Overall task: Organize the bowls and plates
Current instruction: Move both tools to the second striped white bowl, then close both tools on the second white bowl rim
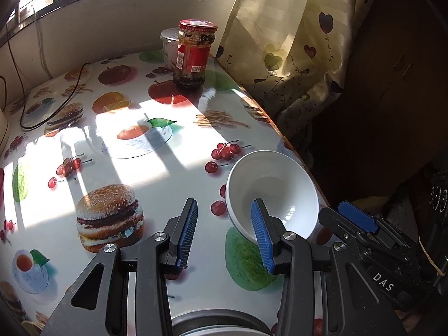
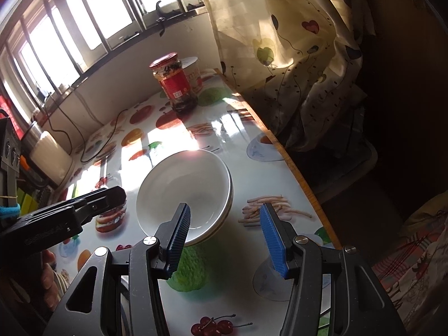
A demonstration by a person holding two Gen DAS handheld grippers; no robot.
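Observation:
Two white bowls (image 1: 275,193) sit nested one inside the other on the food-print tablecloth, close to the table's right edge. My left gripper (image 1: 224,201) hovers at their near-left rim. It is open: its right finger (image 1: 260,235) crosses over the bowl and no pad presses on anything. In the right wrist view the same stack of bowls (image 2: 179,184) lies just ahead. My right gripper (image 2: 224,205) is open and straddles the near-right rim, left finger (image 2: 179,224) above the inside, right finger outside. Each gripper shows in the other's view: right gripper (image 1: 355,215), left gripper (image 2: 112,196).
A red-lidded jar (image 1: 196,53) and a white tub (image 1: 168,44) stand at the back of the table. A black cable (image 1: 56,106) runs across the back left. A curtain (image 1: 294,42) hangs past the table's right edge (image 1: 280,134). A round dish rim (image 1: 218,322) shows under my left gripper.

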